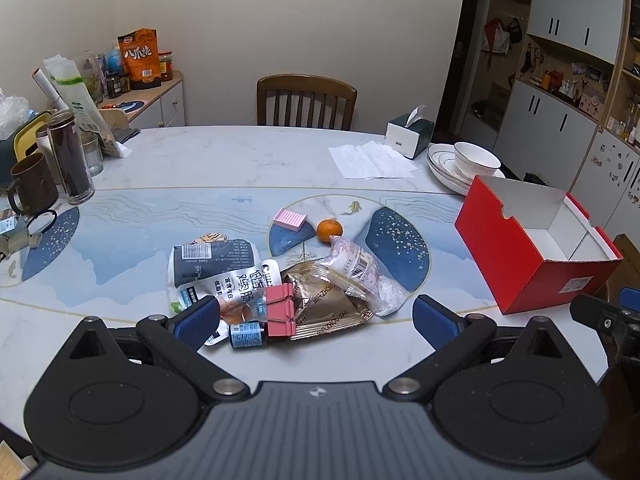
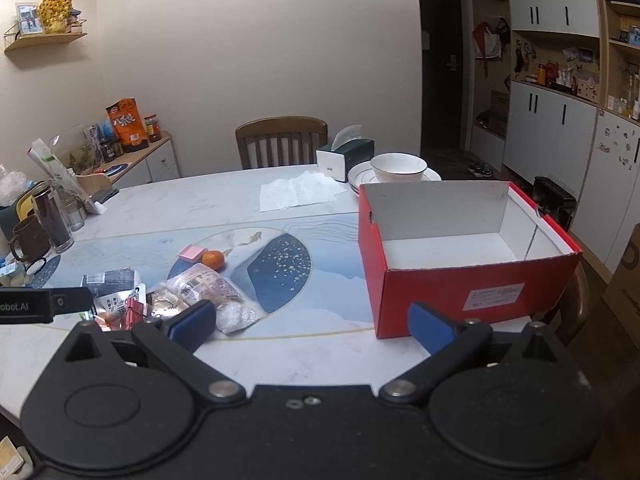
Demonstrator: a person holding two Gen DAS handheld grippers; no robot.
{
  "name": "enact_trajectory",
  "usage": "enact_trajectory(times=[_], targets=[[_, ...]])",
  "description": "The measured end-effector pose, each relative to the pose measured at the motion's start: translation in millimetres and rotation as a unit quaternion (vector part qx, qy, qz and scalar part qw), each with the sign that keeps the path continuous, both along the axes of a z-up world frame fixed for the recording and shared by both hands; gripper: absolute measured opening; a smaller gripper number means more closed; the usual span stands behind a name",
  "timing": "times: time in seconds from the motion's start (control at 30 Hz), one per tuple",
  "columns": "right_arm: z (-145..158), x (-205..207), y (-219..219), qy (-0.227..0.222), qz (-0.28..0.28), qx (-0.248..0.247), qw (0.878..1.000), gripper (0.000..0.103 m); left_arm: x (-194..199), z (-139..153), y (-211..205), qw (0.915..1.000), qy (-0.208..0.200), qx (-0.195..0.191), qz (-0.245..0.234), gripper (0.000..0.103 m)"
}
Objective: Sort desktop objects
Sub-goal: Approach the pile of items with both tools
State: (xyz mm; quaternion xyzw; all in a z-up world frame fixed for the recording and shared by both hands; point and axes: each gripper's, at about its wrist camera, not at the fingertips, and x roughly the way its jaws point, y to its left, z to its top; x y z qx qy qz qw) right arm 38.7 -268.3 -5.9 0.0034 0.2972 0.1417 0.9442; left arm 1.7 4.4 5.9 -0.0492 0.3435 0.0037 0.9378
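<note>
A pile of small items lies on the table in front of my left gripper (image 1: 316, 318), which is open and empty: a pink binder clip (image 1: 280, 310), a small blue bottle (image 1: 247, 335), a brown snack packet (image 1: 328, 300), a white chicken packet (image 1: 236, 280), a dark packet (image 1: 212, 260) and a clear wrapped snack (image 1: 356, 266). Behind them sit an orange (image 1: 329, 230) and a pink sticky-note pad (image 1: 289, 219). An open red box (image 2: 468, 248) stands at the right, just beyond my open, empty right gripper (image 2: 312, 322). The pile also shows in the right wrist view (image 2: 192, 288).
Stacked plates with a bowl (image 1: 464, 164), a tissue box (image 1: 410, 132) and paper napkins (image 1: 372, 160) sit at the far right. A mug (image 1: 32, 188), glass jars (image 1: 72, 156) and bags crowd the left edge. A wooden chair (image 1: 306, 100) stands behind the table.
</note>
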Motion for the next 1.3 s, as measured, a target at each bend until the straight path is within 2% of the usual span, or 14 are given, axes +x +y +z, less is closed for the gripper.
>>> enact_trajectory(times=[0.6, 1.0, 1.3], targets=[[9.4, 11.5, 3.8, -0.008, 0.048, 0.003, 0.999, 0.102, -1.0, 0.5, -2.3, 0.9992, -0.026, 0.031, -0.003, 0.103], [-1.2, 44.7, 44.4, 0.014, 0.058, -0.008, 0.998, 0.102, 23.5, -38.4, 15.7, 0.9965, -0.004, 0.065, -0.052, 0.102], [-27.6, 78.5, 96.9, 0.040, 0.066, -0.031, 0.997, 0.101, 58.0, -72.5, 26.5, 0.9898, 0.014, 0.088, -0.110, 0.102]])
